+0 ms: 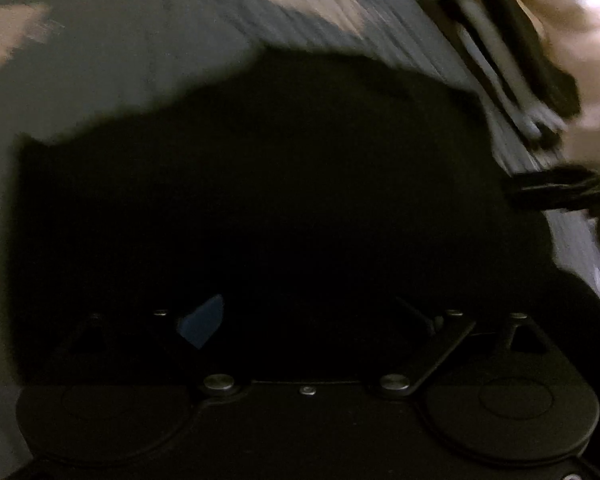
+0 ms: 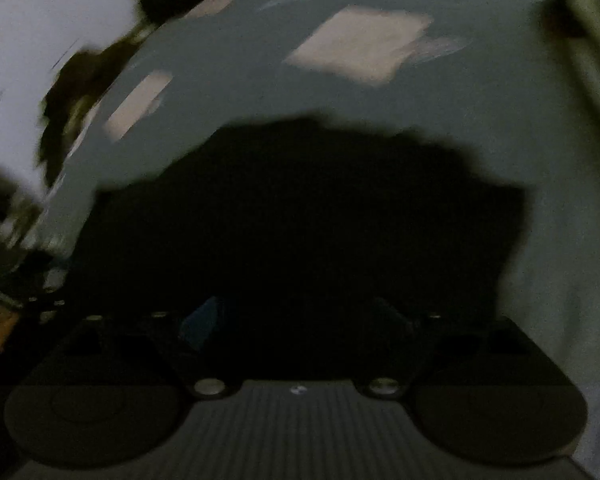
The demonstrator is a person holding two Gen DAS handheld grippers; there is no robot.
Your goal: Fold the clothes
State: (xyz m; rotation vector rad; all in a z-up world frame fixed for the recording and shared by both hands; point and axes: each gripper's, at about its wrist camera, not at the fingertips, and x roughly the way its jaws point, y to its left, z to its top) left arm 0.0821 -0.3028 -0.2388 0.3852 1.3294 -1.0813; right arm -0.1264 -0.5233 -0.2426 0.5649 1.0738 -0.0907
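Both views are dim and motion-blurred, and most detail is lost.

Left wrist view: a black garment (image 1: 284,184) fills the centre of the frame and covers the area in front of the left hand-held gripper (image 1: 300,320). The fingers merge with the dark cloth; only a blue pad (image 1: 204,320) on the left finger is distinguishable. Whether this unit is clenched on the cloth or released cannot be told. The garment lies on a grey table (image 1: 120,72) that carries pale patches (image 1: 8,36). At the upper right, a person's hand (image 1: 572,40) holds a dark object with a light bar; its identity is unclear because of blur, and it is cut off by the frame edge.

Right wrist view: the same black garment (image 2: 308,208) spreads over the grey table (image 2: 460,112) directly ahead of the right hand-held gripper (image 2: 296,320). A faint blue pad (image 2: 204,320) is visible; the fingertips are lost against the cloth, so the grip state cannot be told. Pale rectangular patches (image 2: 360,44) mark the table beyond the garment. The upper left holds a bright white area and dark smeared shapes that cannot be identified.
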